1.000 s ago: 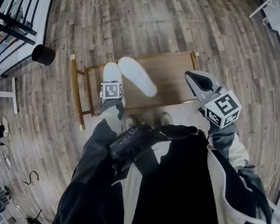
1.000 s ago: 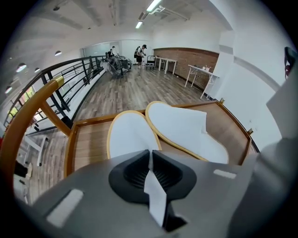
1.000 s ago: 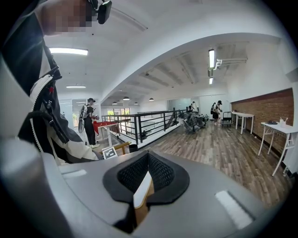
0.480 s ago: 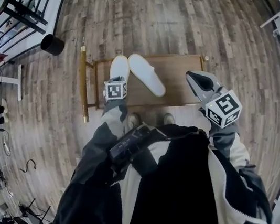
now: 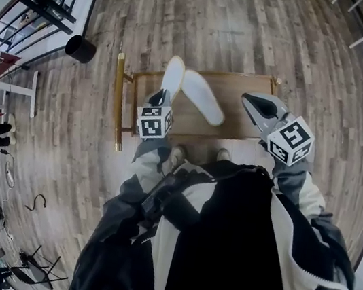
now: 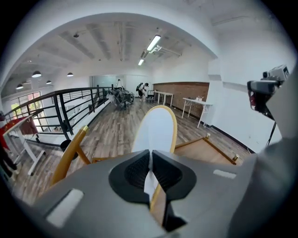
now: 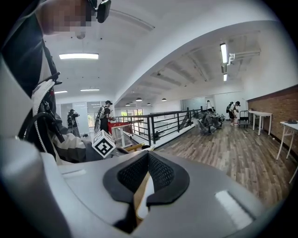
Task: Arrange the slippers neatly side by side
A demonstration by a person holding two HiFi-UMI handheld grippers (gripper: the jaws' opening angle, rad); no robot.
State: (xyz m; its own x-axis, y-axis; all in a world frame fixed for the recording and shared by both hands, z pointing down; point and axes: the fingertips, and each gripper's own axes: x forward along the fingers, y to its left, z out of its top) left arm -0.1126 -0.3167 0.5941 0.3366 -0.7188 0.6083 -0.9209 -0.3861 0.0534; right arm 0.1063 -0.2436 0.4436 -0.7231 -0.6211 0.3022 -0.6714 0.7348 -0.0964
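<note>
My left gripper (image 5: pixel 164 101) is shut on the heel edge of a white slipper (image 5: pixel 173 76) and holds it up off the low wooden table (image 5: pixel 246 90). In the left gripper view that slipper (image 6: pixel 156 129) stands upright past the closed jaws (image 6: pixel 150 154), its white sole rimmed in tan. The second white slipper (image 5: pixel 203 97) lies flat on the table, slanting to the right, just beside the held one. My right gripper (image 5: pixel 248 100) hovers over the table's right end, shut with nothing held (image 7: pixel 148 156).
A yellow wooden rail (image 5: pixel 117 99) runs along the table's left side. A black bucket (image 5: pixel 80 48) stands on the plank floor at the upper left, near a black railing (image 5: pixel 50 2). The person's two shoes (image 5: pixel 179 153) are at the table's near edge.
My left gripper has risen with the slipper, which has come off the table and tipped up on end. The right gripper has hardly shifted in the picture.
</note>
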